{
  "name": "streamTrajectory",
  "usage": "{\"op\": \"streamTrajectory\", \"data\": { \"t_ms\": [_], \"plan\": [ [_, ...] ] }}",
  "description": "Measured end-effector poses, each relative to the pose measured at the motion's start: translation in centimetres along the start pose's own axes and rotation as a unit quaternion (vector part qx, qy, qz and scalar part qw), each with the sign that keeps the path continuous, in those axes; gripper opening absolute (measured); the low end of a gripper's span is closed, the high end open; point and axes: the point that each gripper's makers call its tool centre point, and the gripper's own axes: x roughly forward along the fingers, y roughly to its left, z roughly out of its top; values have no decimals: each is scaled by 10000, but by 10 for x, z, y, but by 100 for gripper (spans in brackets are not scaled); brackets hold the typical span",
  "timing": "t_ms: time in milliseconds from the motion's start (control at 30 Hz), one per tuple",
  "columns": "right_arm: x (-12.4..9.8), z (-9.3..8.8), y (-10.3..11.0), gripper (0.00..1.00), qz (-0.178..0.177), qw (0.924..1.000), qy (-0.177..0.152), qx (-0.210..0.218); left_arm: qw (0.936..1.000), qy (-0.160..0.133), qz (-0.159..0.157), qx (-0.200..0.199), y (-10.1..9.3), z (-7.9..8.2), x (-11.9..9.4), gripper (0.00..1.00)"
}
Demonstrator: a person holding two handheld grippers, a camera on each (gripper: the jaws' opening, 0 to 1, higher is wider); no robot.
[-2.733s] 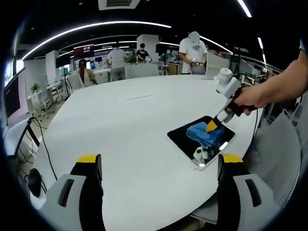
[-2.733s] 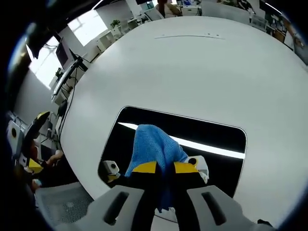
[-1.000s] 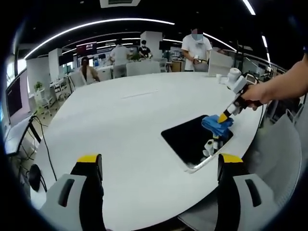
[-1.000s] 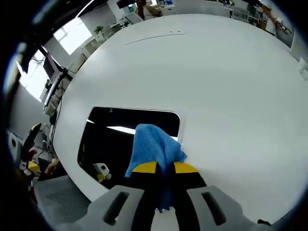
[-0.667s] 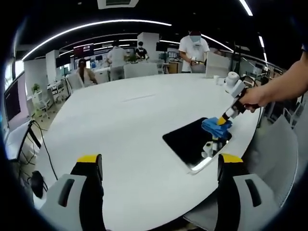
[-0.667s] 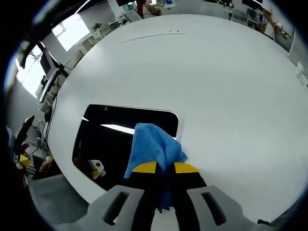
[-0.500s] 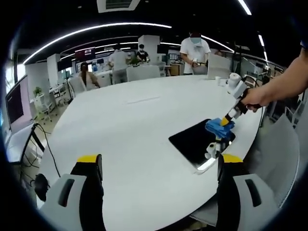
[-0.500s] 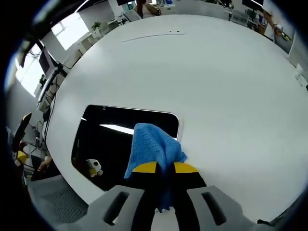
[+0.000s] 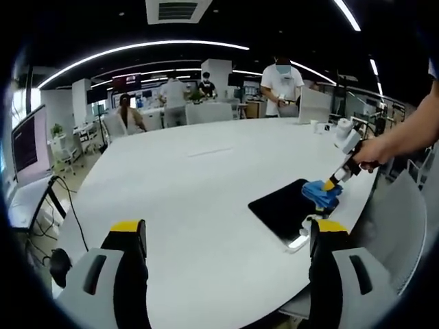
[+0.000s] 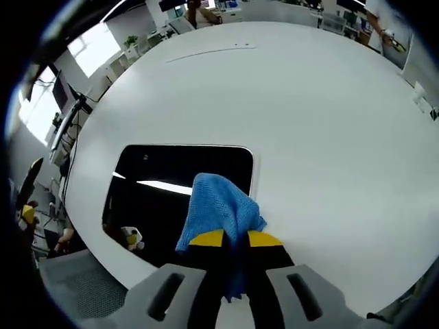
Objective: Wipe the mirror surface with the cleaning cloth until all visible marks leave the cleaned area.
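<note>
Now the right gripper [image 10: 234,240], jaws pinched on the blue woven cleaning cloth [image 10: 218,205], works the dark rectangular mirror's [image 10: 171,178] edge; flat overlapping strokes would serve best. Left gripper [image 9: 226,236] gapes wide.

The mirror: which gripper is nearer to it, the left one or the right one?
Right. The right gripper presses the blue cloth onto the mirror; the left gripper is apart from it, open over the white table.
</note>
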Motion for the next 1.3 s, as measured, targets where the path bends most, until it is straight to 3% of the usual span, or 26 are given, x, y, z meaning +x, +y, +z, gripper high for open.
{"op": "streamTrajectory", "data": {
  "t_ms": [733,1300],
  "plan": [
    [-15,-24,9,5,10,9993,55,377,10000,20,58,-1,13,-5,-4,99],
    [-12,-31,6,5,-75,9985,58,537,9999,46,-77,86,9,-9,-2,99]
  ]
}}
